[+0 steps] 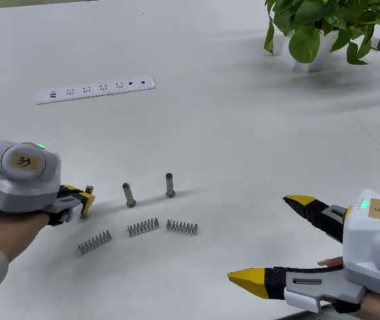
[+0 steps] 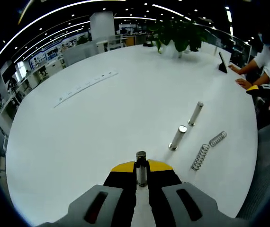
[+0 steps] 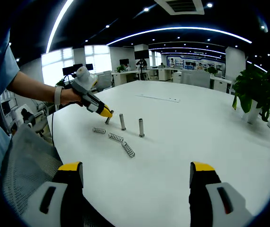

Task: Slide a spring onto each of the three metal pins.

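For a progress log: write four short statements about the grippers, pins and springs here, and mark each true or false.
1. The left gripper is shut on a pin. True.
2. The right gripper holds a spring. False: it is open and empty.
3. All three springs lie on the table, none on a pin. True.
4. The two other pins lie flat. False: both stand upright.
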Available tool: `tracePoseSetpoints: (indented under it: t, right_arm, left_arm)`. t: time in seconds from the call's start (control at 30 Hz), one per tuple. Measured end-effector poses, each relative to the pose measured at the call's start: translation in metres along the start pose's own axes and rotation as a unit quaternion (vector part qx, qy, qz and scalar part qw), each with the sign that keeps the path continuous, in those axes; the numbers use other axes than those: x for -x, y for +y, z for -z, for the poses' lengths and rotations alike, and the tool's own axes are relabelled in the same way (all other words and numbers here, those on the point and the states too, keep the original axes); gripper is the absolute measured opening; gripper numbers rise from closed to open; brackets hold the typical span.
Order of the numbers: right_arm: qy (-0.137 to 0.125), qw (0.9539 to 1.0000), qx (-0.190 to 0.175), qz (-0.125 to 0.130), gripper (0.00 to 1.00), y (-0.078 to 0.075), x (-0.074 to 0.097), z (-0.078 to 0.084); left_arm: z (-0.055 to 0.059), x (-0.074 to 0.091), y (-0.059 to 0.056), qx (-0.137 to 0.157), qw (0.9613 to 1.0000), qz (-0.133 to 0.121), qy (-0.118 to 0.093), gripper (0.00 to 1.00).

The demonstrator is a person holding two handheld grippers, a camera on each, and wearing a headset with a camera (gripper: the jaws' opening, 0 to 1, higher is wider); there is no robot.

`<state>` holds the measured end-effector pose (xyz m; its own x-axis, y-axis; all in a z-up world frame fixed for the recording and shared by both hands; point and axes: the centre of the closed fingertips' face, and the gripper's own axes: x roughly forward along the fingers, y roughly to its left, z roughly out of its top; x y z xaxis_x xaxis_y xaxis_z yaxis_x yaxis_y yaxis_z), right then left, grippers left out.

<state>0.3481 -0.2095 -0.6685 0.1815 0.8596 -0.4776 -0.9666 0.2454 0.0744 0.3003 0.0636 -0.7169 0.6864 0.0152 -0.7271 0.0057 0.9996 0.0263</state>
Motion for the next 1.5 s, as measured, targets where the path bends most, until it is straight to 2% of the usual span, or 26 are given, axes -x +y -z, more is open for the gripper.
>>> tracePoseSetpoints:
  t: [0.23, 0.43, 0.63, 0.77, 1.03, 1.5]
  right_arm:
    - [0.001, 1.0000, 0.002, -0.002, 0.94, 0.001, -0.001, 0.000]
    - [0.001, 1.0000, 0.002, -0.003, 0.94, 0.004, -0.001, -0.001]
    - [0.003, 1.0000, 0.004, -0.005, 0.94, 0.004, -0.001, 0.000]
    - [0.003, 1.0000, 0.005, -0.006, 0.94, 0.005, -0.001, -0.001]
    - [0.002, 0.9999, 0.007, -0.009, 0.94, 0.007, -0.002, -0.003]
    - [0.002, 0.9999, 0.007, -0.009, 0.94, 0.008, 0.000, -0.002]
  left_arm:
    - [0.001, 0.005, -0.003, 0.010, 0.9999, -0.005, -0.009, 0.07]
    - [0.004, 0.009, 0.002, 0.013, 0.9997, -0.012, -0.019, 0.07]
    - [0.006, 0.012, 0.000, 0.018, 0.9994, -0.017, -0.024, 0.07]
    - [0.012, 0.013, 0.004, 0.021, 0.9991, -0.022, -0.031, 0.07]
    - [0.013, 0.016, -0.001, 0.022, 0.9984, -0.029, -0.042, 0.07]
    - [0.013, 0.017, -0.005, 0.015, 0.9985, -0.026, -0.045, 0.08]
